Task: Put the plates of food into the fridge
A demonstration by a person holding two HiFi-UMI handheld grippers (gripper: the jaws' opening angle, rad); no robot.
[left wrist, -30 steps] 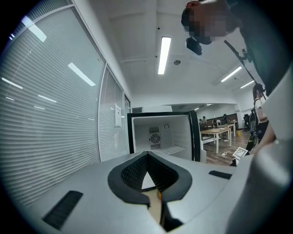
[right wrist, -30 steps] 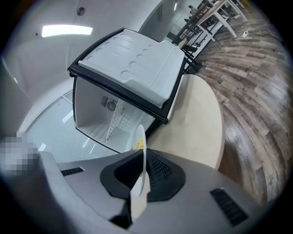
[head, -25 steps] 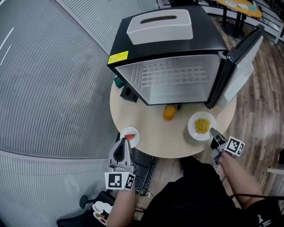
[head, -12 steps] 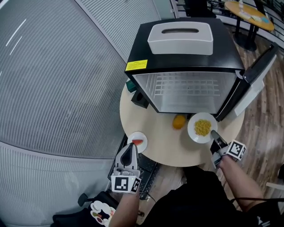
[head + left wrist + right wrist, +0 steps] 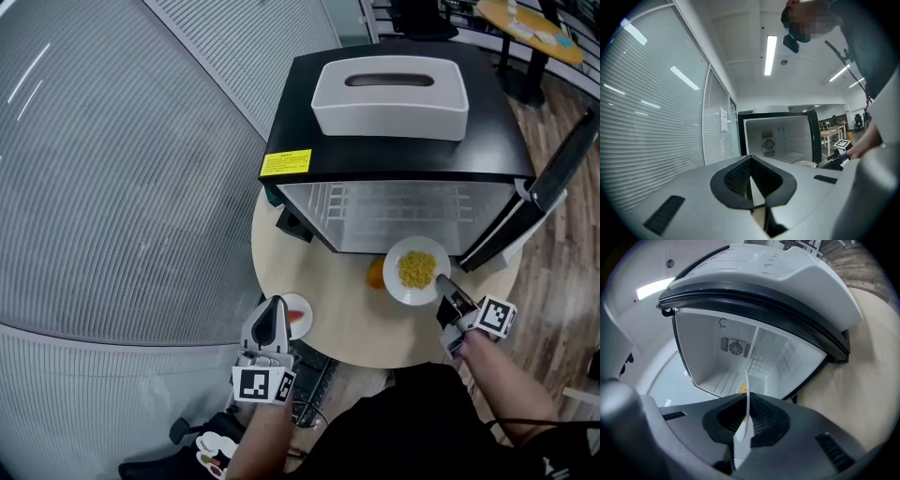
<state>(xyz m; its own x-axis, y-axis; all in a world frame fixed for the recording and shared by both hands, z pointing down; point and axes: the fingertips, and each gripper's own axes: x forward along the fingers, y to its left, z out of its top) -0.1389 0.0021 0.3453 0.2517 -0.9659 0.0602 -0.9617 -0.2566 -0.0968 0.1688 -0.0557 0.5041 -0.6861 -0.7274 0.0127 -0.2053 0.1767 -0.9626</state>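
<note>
Head view puts my left gripper (image 5: 275, 309) nearest, its fingers closed on the rim of the small plate (image 5: 303, 302) of red food at the near edge of the surface (image 5: 347, 323). Farther on, my right gripper (image 5: 442, 280) has its fingers pinched shut on the plate of yellow food (image 5: 393, 282), just beside the orange (image 5: 374, 273), at the mouth of the open fridge (image 5: 394, 155).

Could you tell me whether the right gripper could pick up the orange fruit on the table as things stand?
Probably not: the right gripper is shut on the rim of the plate of yellow food, and that plate partly overlaps the orange fruit from above.
</note>
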